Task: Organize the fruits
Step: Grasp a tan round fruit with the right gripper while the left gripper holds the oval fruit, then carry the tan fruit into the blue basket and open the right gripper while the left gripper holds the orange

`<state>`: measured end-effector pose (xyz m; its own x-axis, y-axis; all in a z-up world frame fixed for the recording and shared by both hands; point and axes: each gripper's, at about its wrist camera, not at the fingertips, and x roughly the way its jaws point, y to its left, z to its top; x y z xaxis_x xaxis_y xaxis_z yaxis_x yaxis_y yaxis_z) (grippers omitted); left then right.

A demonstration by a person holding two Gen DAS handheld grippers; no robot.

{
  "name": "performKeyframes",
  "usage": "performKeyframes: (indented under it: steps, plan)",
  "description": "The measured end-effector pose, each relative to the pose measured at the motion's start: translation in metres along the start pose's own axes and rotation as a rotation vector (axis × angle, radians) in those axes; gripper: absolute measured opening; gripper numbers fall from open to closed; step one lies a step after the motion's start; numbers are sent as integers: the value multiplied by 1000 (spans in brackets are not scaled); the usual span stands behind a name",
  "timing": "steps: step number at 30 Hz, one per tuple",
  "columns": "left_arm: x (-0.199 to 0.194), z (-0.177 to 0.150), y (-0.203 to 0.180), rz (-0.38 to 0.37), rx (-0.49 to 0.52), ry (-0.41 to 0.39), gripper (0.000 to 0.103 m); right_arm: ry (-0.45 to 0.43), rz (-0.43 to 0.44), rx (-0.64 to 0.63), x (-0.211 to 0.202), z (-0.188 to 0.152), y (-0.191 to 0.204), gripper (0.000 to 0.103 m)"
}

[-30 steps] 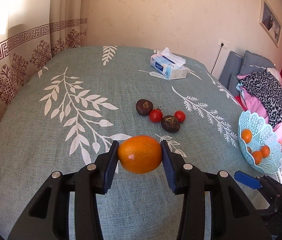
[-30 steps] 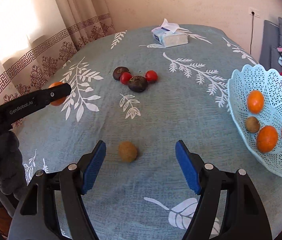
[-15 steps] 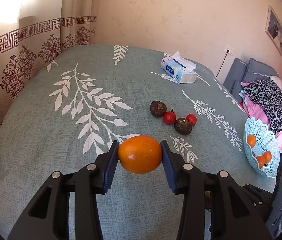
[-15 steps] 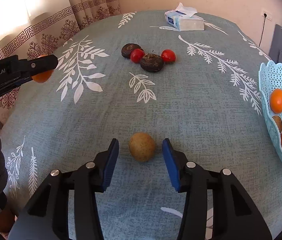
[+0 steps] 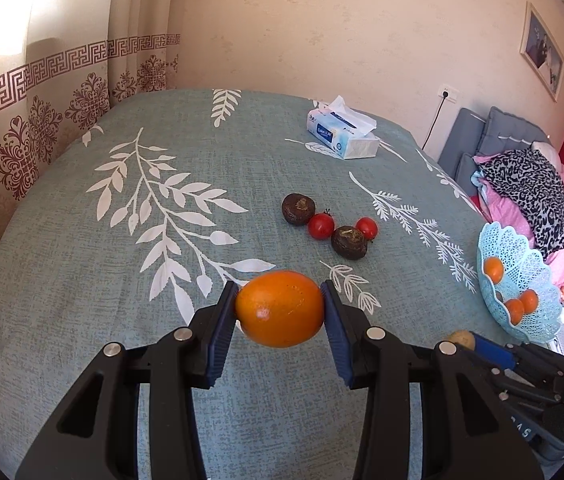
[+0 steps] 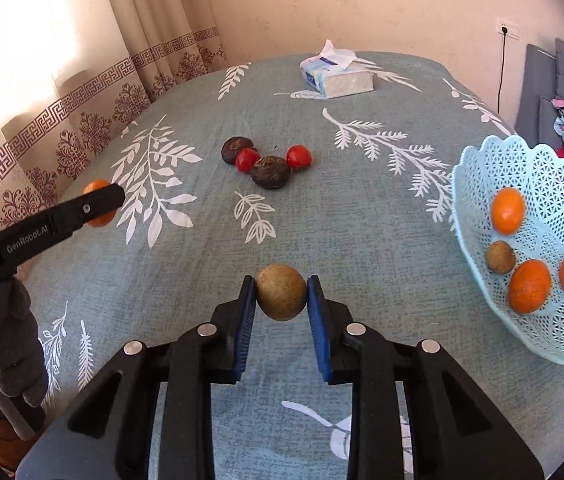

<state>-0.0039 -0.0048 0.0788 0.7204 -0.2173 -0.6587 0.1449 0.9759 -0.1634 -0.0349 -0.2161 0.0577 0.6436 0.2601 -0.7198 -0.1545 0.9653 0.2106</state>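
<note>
Teal leaf-print tablecloth [image 5: 81, 280], curtain [image 5: 41, 92] behind; left gripper [image 5: 279, 310] clamps orange [image 5: 279, 308]; right gripper [image 6: 281, 300] clamps brown fruit [image 6: 281, 297].

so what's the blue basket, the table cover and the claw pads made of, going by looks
Blue basket: looks like moulded plastic, pale blue, with a pierced lattice wall and scalloped rim.
Table cover: seems a woven fabric, matte teal with a visible coarse weave and printed white leaves.
Pads of the right claw: probably ribbed rubber or soft plastic, blue and matte, on glossy black plastic arms.
</note>
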Motion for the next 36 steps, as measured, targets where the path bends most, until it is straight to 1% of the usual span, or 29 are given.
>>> performKeyframes:
  steps: [6, 11, 18, 24, 26, 27, 28, 31, 33, 34, 35, 36]
  plan:
    - [0, -5, -8, -11, 16, 8, 43, -76, -56, 83, -37, 4, -39, 27]
    - [0, -8, -14, -15, 28, 15, 43, -121, -120, 164, -62, 0, -78, 27]
    - [-3, -10, -21, -17, 43, 19, 43, -151, -205, 281, -82, -10, -130, 27]
    - [-7, -9, -32, -22, 65, 14, 43, -162, -228, 338, -89, -18, -153, 27]
    - [-8, -9, -37, -26, 76, 11, 43, -166, -222, 361, -92, -20, -158, 31]
    - [-9, -9, -40, -28, 83, 10, 43, -173, -224, 371, -94, -21, -160, 34]
    - [-10, -9, -43, -31, 90, 9, 43, -185, -228, 377, -97, -21, -162, 41]
    - [-12, -8, -52, -40, 111, 7, 43, -213, -234, 383, -105, -21, -164, 43]
    - [-14, -7, -60, -48, 127, 6, 43, -234, -239, 390, -110, -22, -165, 46]
    - [-14, -7, -64, -53, 135, 6, 43, -246, -243, 396, -113, -24, -166, 54]
    - [-14, -7, -69, -59, 144, 7, 43, -258, -248, 402, -116, -24, -167, 58]
    - [-14, -6, -73, -64, 154, 8, 43, -268, -252, 406, -118, -25, -169, 58]
